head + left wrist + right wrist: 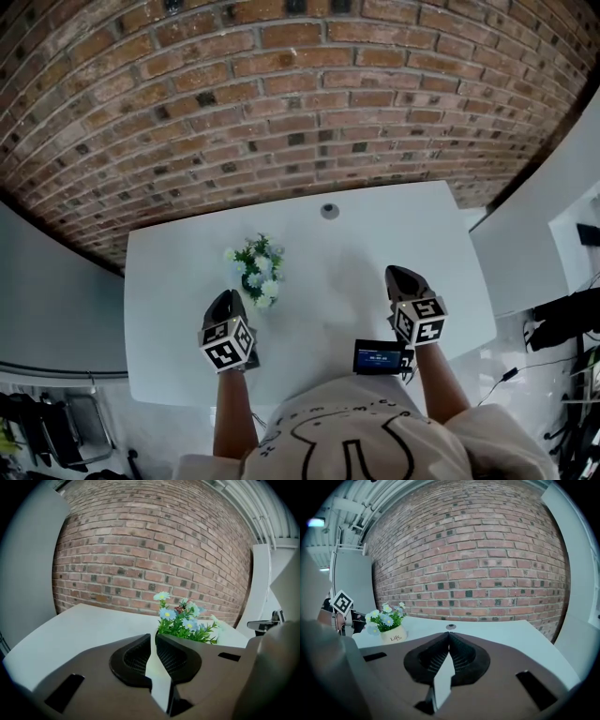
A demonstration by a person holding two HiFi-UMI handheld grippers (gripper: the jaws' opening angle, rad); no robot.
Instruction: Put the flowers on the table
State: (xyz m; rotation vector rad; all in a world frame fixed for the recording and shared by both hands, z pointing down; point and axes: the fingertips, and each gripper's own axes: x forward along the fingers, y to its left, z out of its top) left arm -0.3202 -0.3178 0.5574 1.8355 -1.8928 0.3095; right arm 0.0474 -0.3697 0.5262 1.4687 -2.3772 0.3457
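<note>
A small white pot of blue and white flowers point(256, 270) stands upright on the white table point(375, 234), left of its middle. My left gripper point(225, 305) hovers just in front of the pot, shut and holding nothing; the flowers point(183, 620) rise right behind its tips in the left gripper view. My right gripper point(405, 278) is over the table's right half, shut and empty. From the right gripper view, the pot point(388, 626) sits off to the left, well apart from the jaws.
A round grey cable port point(329, 211) is set in the table near the back edge, also seen ahead of the right gripper as a disc point(450, 627). A brick wall point(281, 94) runs behind the table. A small dark device with a screen point(379, 357) hangs at the person's waist.
</note>
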